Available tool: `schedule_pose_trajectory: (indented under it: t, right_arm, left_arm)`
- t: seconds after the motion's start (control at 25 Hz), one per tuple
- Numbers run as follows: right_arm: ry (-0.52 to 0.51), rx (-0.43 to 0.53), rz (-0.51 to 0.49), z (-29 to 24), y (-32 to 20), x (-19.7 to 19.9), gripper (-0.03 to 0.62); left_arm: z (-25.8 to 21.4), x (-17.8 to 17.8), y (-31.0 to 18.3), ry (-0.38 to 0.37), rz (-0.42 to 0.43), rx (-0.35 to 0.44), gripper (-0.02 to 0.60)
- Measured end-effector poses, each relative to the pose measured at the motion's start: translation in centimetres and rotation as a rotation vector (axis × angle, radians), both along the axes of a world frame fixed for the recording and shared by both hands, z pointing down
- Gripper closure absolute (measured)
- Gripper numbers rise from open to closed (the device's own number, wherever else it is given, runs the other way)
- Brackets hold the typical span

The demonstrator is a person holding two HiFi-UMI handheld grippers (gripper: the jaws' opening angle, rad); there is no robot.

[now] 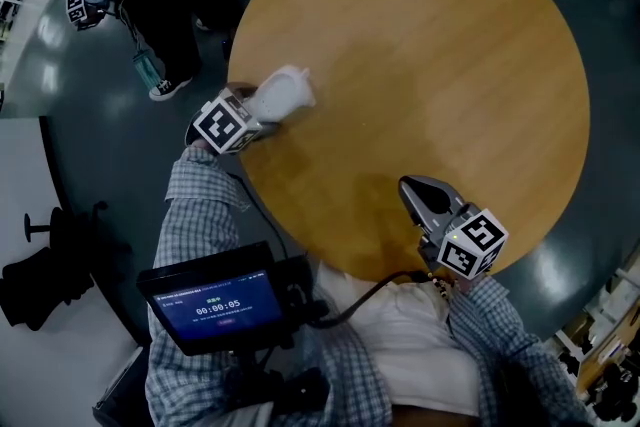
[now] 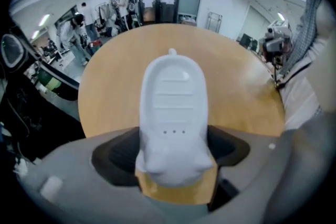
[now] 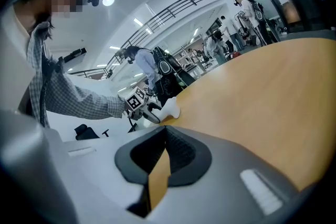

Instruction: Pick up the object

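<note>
A white, rounded plastic object (image 1: 282, 94) with ribbed lines on top is held at the left edge of the round wooden table (image 1: 450, 45). My left gripper (image 1: 262, 115) is shut on it. In the left gripper view the object (image 2: 173, 113) fills the middle, pinched between the dark pads (image 2: 118, 157), and it points out over the table (image 2: 241, 92). My right gripper (image 1: 410, 190) rests at the near edge of the table, shut with nothing in it. From the right gripper view the white object (image 3: 171, 108) shows far off at the table's left rim.
A screen with a timer (image 1: 215, 300) hangs at the person's chest. People stand on the dark floor beyond the table's far left (image 1: 150, 5). A black stool (image 1: 55, 260) stands at the left. Shelving shows at the lower right (image 1: 610, 365).
</note>
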State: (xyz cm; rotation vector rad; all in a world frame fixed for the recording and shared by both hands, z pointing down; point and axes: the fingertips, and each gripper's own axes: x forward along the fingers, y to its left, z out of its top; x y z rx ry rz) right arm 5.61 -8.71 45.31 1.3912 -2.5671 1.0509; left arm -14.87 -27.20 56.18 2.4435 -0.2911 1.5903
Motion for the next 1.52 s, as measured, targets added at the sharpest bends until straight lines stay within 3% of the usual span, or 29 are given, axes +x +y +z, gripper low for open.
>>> schedule_pose_trajectory:
  t: [0.12, 0.4, 0.96, 1.2, 1.52]
  right_arm:
    - [0.004, 0.008, -0.003, -0.1, 0.1, 0.1, 0.591]
    - [0.003, 0.023, -0.018, 0.7, -0.2, -0.5, 0.591]
    - [-0.005, 0.055, -0.039, 1.3, -0.7, -0.6, 0.591]
    - [0.001, 0.074, -0.05, 0.2, 1.3, -0.4, 0.591]
    - [0.001, 0.086, -0.058, -0.4, 1.5, -1.4, 0.591]
  left_arm:
    - [-1.0, 1.3, 0.3, 0.11, -0.083, 0.016, 0.199]
    - [0.0, 1.6, 0.7, 0.188, -0.167, 0.052, 0.206]
    - [-1.5, 3.1, 3.0, 0.53, -0.441, 0.079, 0.256]
    - [-3.0, 3.6, 5.2, 0.592, -0.465, 0.092, 0.261]
    - [-5.5, 2.6, 5.0, 0.787, -0.587, 0.089, 0.265]
